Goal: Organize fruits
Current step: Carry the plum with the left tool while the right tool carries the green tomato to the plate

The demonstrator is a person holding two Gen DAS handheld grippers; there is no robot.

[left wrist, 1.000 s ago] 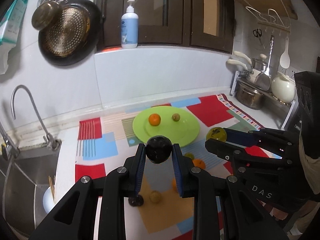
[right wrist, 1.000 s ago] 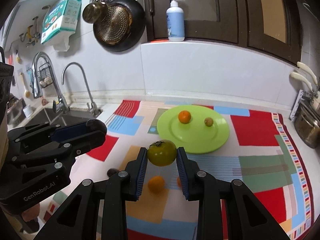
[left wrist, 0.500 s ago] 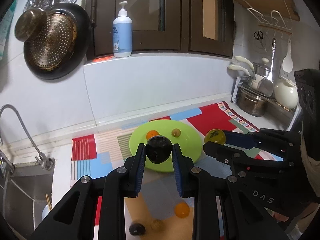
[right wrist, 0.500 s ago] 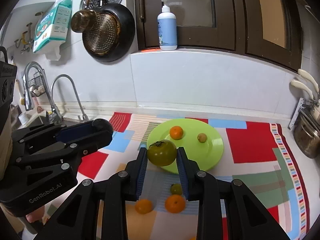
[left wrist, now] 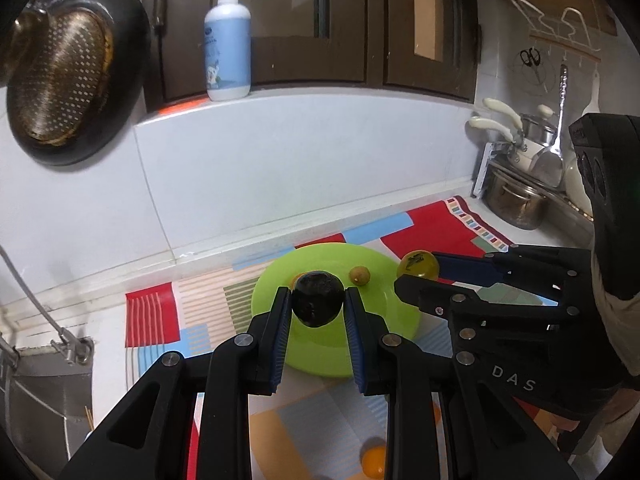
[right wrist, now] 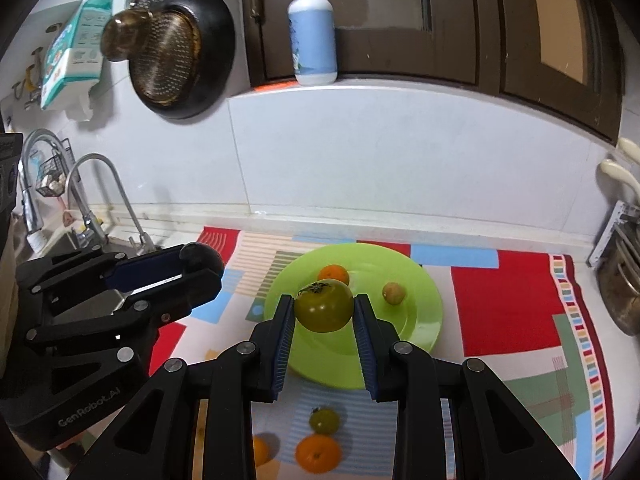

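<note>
My left gripper point(left wrist: 318, 305) is shut on a dark round fruit point(left wrist: 318, 305) and holds it in the air over the near left part of the green plate point(left wrist: 396, 320). My right gripper point(right wrist: 324, 311) is shut on a green tomato-like fruit point(right wrist: 325, 311), also above the plate point(right wrist: 424, 312). On the plate lie an orange point(right wrist: 334, 274) and a small tan fruit point(right wrist: 393, 293). On the mat in front of the plate lie a small green fruit point(right wrist: 324, 420) and two oranges point(right wrist: 318, 453).
The patchwork mat point(right wrist: 504, 300) covers the counter. A sink with taps point(right wrist: 92, 208) is at the left. Pots and utensils point(left wrist: 516, 200) stand at the right. A pan point(right wrist: 180, 52) hangs on the wall and a pump bottle point(right wrist: 312, 28) stands on the ledge.
Both grippers have risen and moved forward toward the plate with their fruits. The loose fruits on the mat have slid down toward the bottom of both views.
</note>
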